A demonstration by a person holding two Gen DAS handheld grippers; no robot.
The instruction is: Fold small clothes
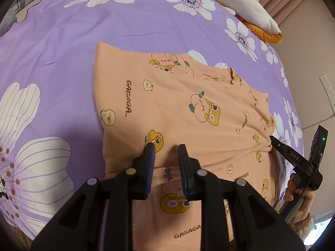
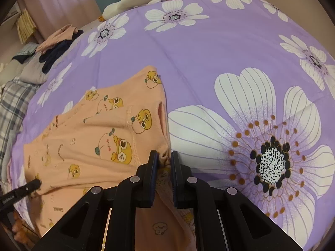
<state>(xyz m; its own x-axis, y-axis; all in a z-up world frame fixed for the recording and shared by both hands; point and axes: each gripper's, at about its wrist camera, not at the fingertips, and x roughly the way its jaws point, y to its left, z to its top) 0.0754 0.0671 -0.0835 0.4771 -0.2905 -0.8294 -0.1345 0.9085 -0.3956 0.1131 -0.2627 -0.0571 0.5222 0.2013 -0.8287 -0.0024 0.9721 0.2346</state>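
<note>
A small peach garment printed with yellow cartoon ducks and "GAGAGA" lies on the purple flowered bedsheet. It also shows in the right wrist view, partly folded over itself. My left gripper is over the garment's near fold with its jaws a little apart and cloth bunched between them. My right gripper is shut on a pinched edge of the garment. In the left wrist view the right gripper bites the garment's right edge. The left gripper's tip shows at the garment's left edge in the right wrist view.
A white and orange plush toy lies at the bed's far edge. A pile of dark and pink clothes and a plaid blanket sit at the left of the right wrist view. A wall socket strip is to the right.
</note>
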